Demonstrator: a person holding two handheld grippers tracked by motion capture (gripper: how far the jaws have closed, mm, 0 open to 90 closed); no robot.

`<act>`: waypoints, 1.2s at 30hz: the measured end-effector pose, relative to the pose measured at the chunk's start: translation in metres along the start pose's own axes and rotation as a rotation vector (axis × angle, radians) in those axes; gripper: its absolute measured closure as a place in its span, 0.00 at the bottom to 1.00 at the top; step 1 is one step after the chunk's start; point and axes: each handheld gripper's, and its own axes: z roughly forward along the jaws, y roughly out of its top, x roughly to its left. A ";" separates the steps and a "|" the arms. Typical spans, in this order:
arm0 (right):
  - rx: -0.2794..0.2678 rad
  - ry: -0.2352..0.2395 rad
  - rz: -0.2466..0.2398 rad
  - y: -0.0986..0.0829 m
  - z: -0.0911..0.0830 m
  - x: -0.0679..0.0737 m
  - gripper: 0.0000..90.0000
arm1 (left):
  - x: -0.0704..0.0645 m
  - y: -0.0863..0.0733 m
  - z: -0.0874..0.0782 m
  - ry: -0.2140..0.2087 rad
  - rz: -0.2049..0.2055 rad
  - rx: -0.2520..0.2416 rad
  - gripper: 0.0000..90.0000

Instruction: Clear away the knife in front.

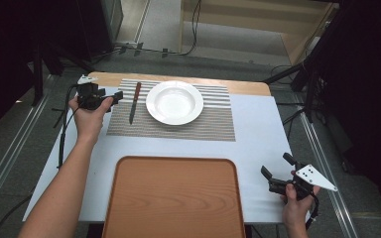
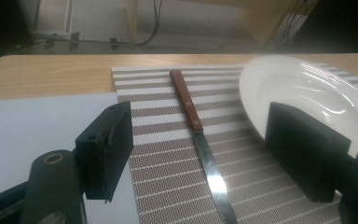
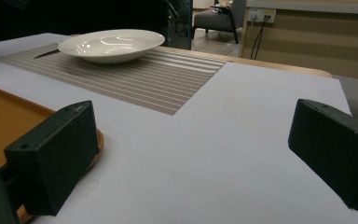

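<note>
A knife [image 1: 134, 101] with a brown wooden handle lies on the striped placemat [image 1: 213, 124], left of the white plate [image 1: 174, 102]. My left gripper [image 1: 115, 95] is open just left of the knife, above the mat's left edge. In the left gripper view the knife [image 2: 196, 137] runs between the two spread jaws, handle pointing away, with the plate [image 2: 317, 93] behind the right jaw. My right gripper [image 1: 275, 167] is open near the table's right front corner, empty. In the right gripper view the plate [image 3: 111, 44] stands far off on the placemat [image 3: 140, 77].
An empty wooden tray [image 1: 173, 198] lies at the table's front middle; its rim [image 3: 9, 105] shows beside the right gripper's left jaw. White table cover [image 1: 258, 144] surrounds the mat. Cables and dark stands lie on the floor beyond the table.
</note>
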 end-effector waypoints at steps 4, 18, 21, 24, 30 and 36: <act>0.000 0.002 0.002 0.000 0.000 0.000 0.01 | 0.000 0.005 0.011 0.016 -0.018 0.023 0.32; -0.001 0.001 0.009 0.000 0.000 -0.001 0.01 | -0.003 0.018 0.045 0.025 -0.020 0.131 0.50; -0.002 0.001 0.010 0.000 0.000 -0.001 0.01 | -0.006 0.022 0.057 0.026 -0.016 0.170 0.57; -0.003 0.000 0.011 0.000 0.000 -0.001 0.01 | -0.007 0.024 0.065 0.020 -0.016 0.202 0.60; -0.005 0.001 0.015 0.000 0.000 -0.001 0.01 | -0.010 0.023 0.079 0.023 -0.003 0.250 0.65; -0.005 0.001 0.015 0.000 0.000 -0.001 0.01 | -0.014 0.021 0.091 0.024 0.009 0.295 0.68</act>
